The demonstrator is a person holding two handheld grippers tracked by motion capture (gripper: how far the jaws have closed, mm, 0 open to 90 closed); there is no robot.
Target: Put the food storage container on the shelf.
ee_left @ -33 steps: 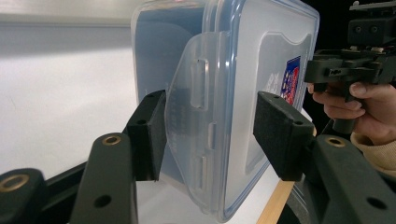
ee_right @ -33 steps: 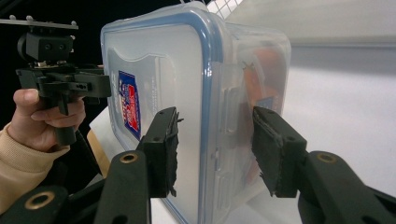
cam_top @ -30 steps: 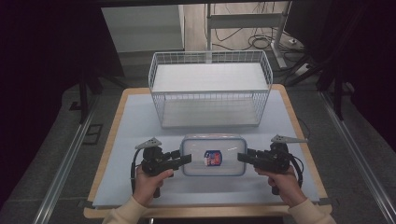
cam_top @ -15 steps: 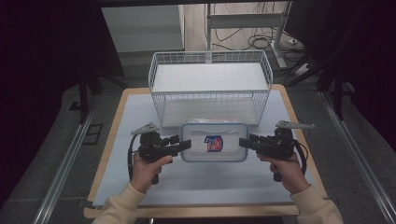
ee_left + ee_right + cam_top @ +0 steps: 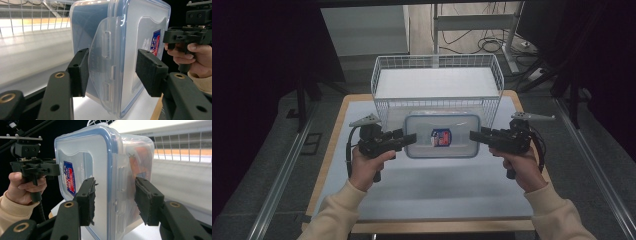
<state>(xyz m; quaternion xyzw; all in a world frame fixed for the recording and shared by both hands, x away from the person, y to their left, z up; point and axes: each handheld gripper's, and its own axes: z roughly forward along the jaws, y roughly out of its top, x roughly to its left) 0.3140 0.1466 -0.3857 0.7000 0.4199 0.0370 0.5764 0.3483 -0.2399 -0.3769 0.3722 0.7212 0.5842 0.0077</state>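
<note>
Just in front of the wire basket [image 5: 437, 82], the clear lidded container [image 5: 442, 136] hangs off the worktop [image 5: 332, 150], carried level between two claws, its far edge about level with the basket's near wall. Left claw [image 5: 411, 140] is clamped on the container's short end nearest it, and the left gripper view shows one pad [image 5: 80, 71] behind the flip-latch and the other on the lid face. Right claw [image 5: 474, 136] is clamped on the opposite short end, with pads [image 5: 88, 200] straddling lid and body right at the latch there. Both grips are narrow pinches at the ends, so the load looks to be held mostly by squeeze. Judgement: the step is carrying the container toward the basket. To do it well, keep both hands at the same height and the same spacing; any drift apart could let an end slip, and any drift inward could flex the lid or pop a latch. Clear the basket's near rim fully before moving over it, then lower flat, without tipping. Ease off only once the base sits on the basket floor. Labels: a small red-blue sticker [image 5: 440, 137] sits at lid centre; its print is too small to read. Orange contents show dimly through the wall in the right gripper view; no writing is legible there.
</note>
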